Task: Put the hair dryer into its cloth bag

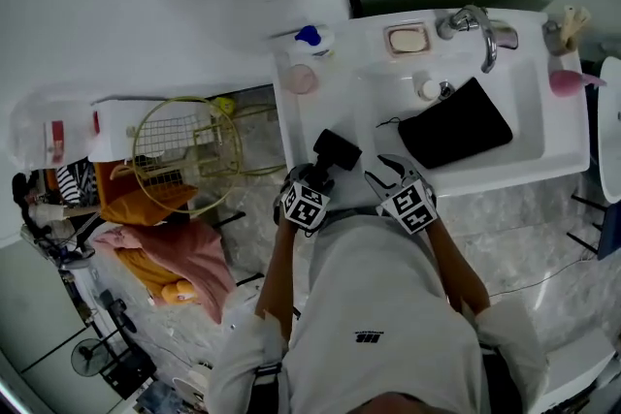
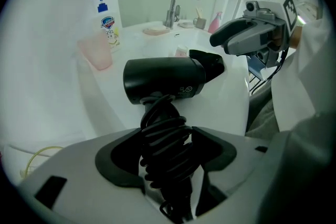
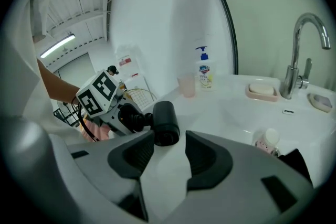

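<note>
The left tool stands wide open, pointing steeply down. The handle of a black plastic hair dryer, wound thickly with its own black cord, runs up between the jaws, but the pads do not look pressed onto it. Just past the tips the barrel lies crosswise, at the front left corner of the white table round the sink basin, where it seems to rest, its narrow end towards the right tool. That tool is also open and holds nothing, and it sits just beside the barrel with one round end showing beyond its jaws. By its look the dryer is a hard, smooth shell, moderately heavy, with most of the weight in the barrel, so it would tend to swing or tip about any grip low on the handle. The cord wrap is soft and springy and should give the pads something to bite, though loose turns could slide or unwind. I would take hold high on the wrapped handle, close under the barrel, rather than on the slick round barrel. The flat black cloth bag lies limp in the basin, well apart to the right, and its mouth will probably need holding open.
</note>
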